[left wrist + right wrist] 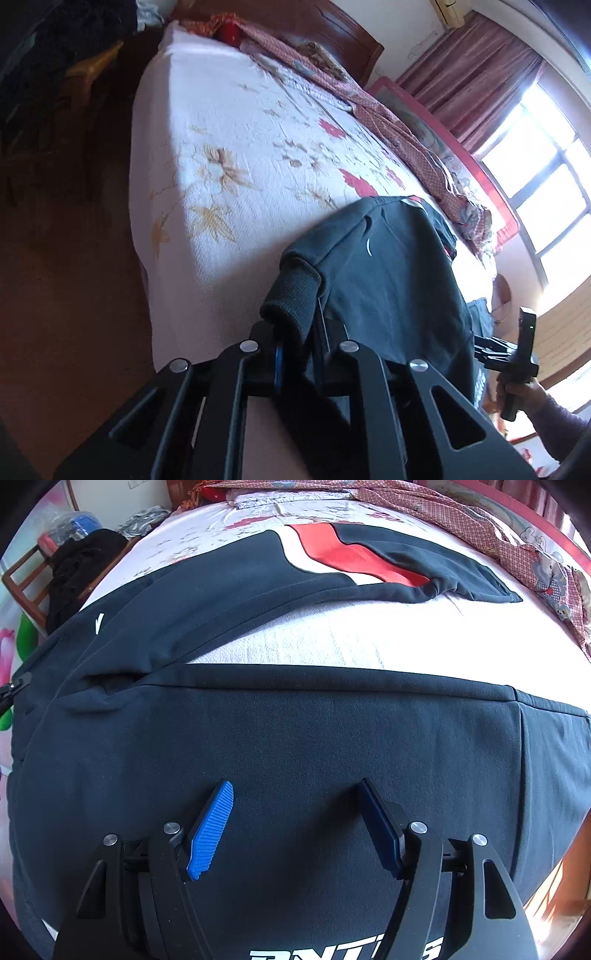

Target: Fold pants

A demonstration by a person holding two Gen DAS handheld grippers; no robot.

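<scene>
The dark pants [280, 746] lie spread across the bed [229, 155], over its floral bedspread [221, 122]. In the right wrist view one leg runs toward 12 o'clock, where a red and white panel [343, 559] shows, and the other fills the foreground. The left tongs [299, 332] are pressed together, pinching the ribbed cuff [291, 291] of the pants, which sits at 6 o'clock in the left wrist view. The right tongs [299, 827] are spread wide, their blue pads [212, 830] just above the dark fabric and gripping nothing. At 4 o'clock in the left view, the person's hand [517, 395] grasps the handle of the right tool. A patterned quilt [388, 122] lies along the bed's far side.
</scene>
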